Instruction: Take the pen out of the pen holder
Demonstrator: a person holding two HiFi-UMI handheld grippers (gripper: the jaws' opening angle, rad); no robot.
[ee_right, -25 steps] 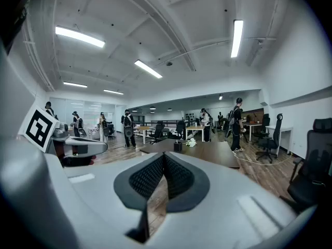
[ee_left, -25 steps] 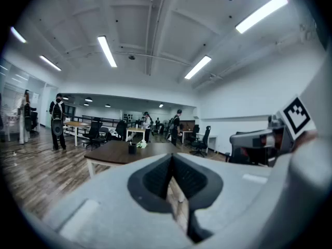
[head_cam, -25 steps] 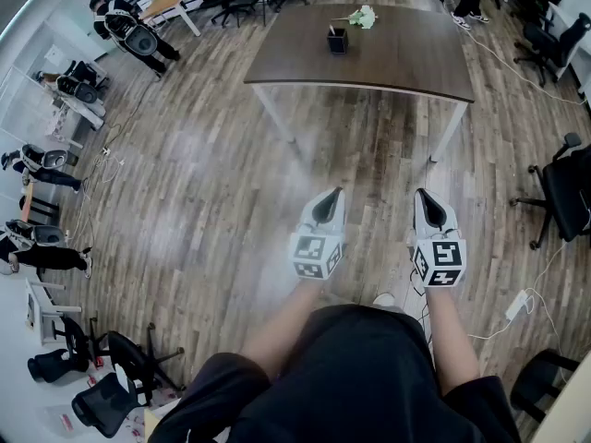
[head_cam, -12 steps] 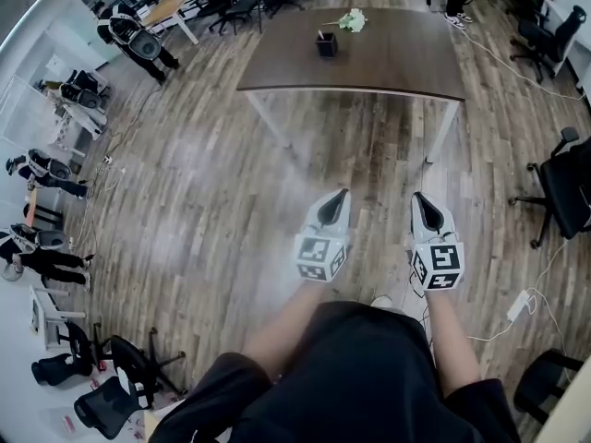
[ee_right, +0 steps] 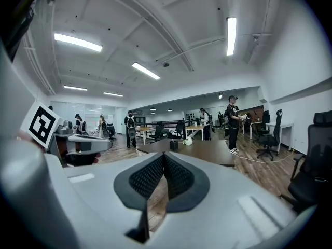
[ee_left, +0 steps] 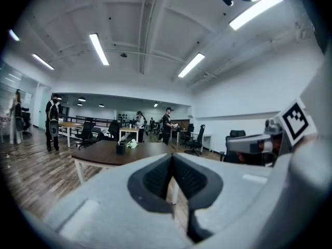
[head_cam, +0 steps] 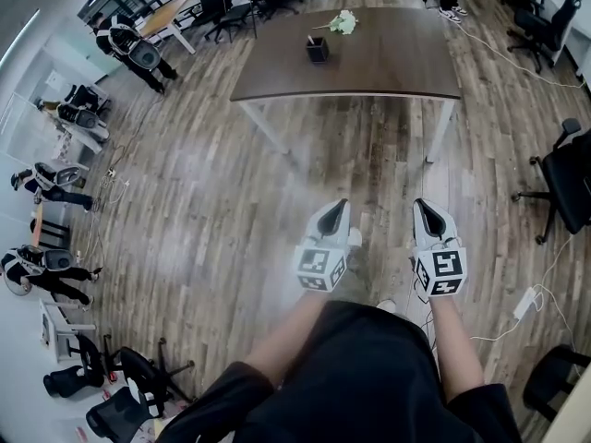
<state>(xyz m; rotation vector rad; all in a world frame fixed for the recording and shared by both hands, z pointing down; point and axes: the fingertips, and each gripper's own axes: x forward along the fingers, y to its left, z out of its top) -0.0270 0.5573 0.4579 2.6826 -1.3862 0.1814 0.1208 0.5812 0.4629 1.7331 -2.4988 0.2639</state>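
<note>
Task not yet begun: left hand-held gripper (head_cam: 338, 207) and right hand-held gripper (head_cam: 423, 209), jaws together and empty, lie well apart from the black pen holder (head_cam: 318, 49) on the tabletop (head_cam: 388, 63) at 12 o'clock, its pen too small to discern; approach and grasp remain.

Dark wooden table (head_cam: 388, 58) (matt), streaky plank floor (head_cam: 203, 201).

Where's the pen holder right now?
Head view, top centre: the pen holder stands on the brown table near its far edge, just left of a pale green bundle.
</note>
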